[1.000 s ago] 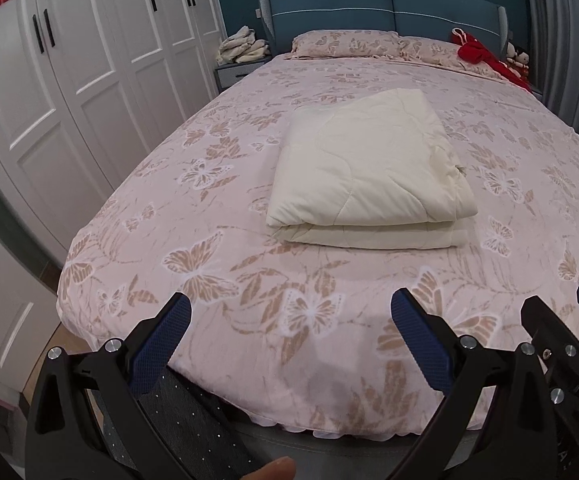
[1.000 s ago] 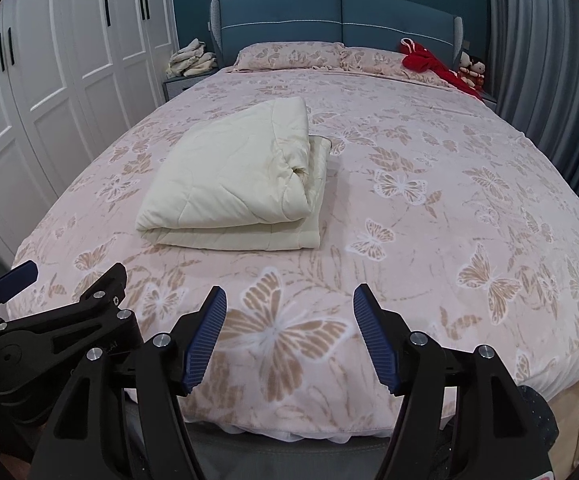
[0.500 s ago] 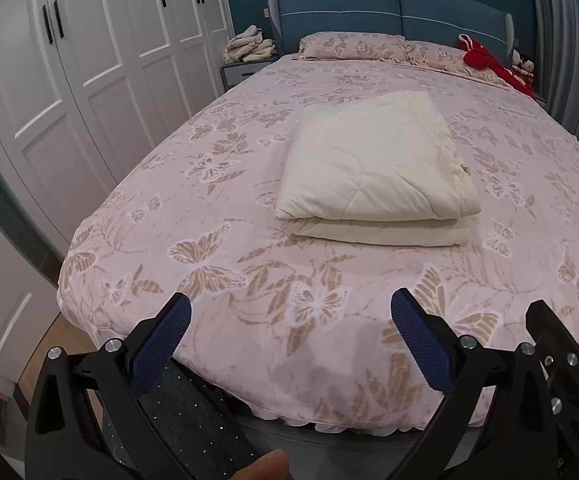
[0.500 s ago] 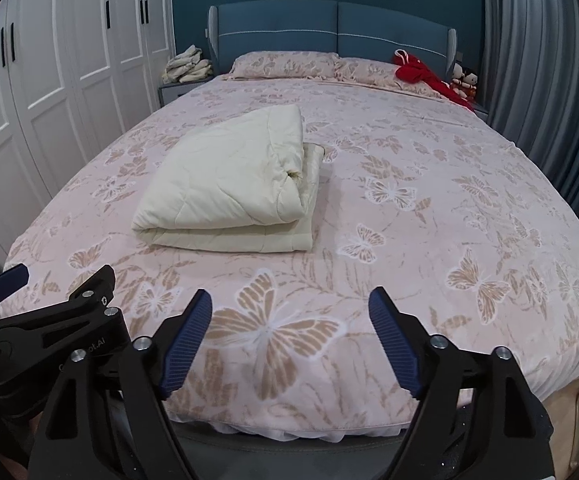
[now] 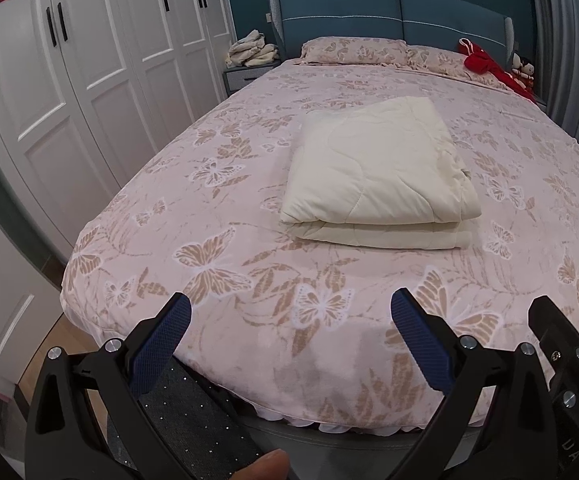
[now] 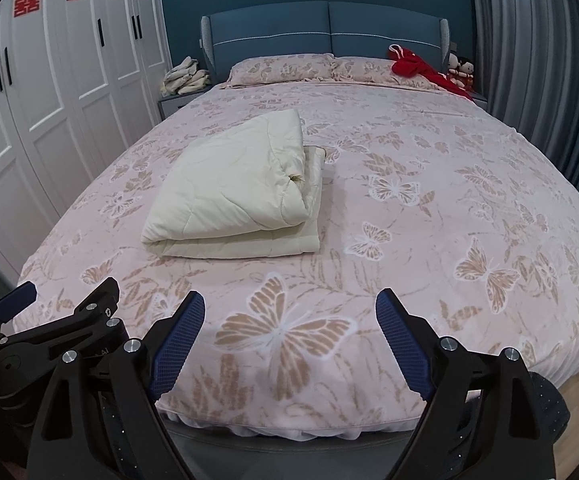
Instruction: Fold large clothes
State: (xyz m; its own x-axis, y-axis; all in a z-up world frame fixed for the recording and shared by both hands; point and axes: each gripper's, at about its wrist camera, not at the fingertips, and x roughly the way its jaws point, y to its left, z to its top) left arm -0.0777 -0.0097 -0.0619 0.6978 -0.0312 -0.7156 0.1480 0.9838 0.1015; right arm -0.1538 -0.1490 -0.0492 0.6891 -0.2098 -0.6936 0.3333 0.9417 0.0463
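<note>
Right tongs (image 6: 287,338): black frame, blue ribbed pads; jaws opening, wider than a second ago, nothing between them. They hang over the foot of the bed, pointing down and forward.
Left tongs (image 5: 291,330): same make; jaws wide apart as in the earlier views, empty. Also over the foot edge, just beside the right tongs.
Person: a fingertip (image 5: 267,468) at the bottom edge of the left view; nothing else to tell.
Bed cover (image 6: 429,248): pink spread with tan and white butterfly print, lying flat across the whole bed, hanging over the foot edge.
Task item: cream quilted blanket (image 5: 373,176), folded into a thick rectangular stack, resting on the bed's middle, slightly to the wardrobe side, well apart from both tongs. The upper layer sits a little askew; a lower layer shows along the right side (image 6: 311,196).
Change: the camera view has drawn back slightly and sits higher; the blanket has not shifted.
Reading: with both tongs empty and clear of the stack, the fold looks finished, or nearly so; any remaining step would likely be squaring the offset edge.
Surroundings: white panelled wardrobe (image 5: 101,76) with red paper cut-outs, blue padded headboard (image 6: 325,36), red cloth (image 6: 413,68) by the pillows, grey curtain (image 6: 537,80).
</note>
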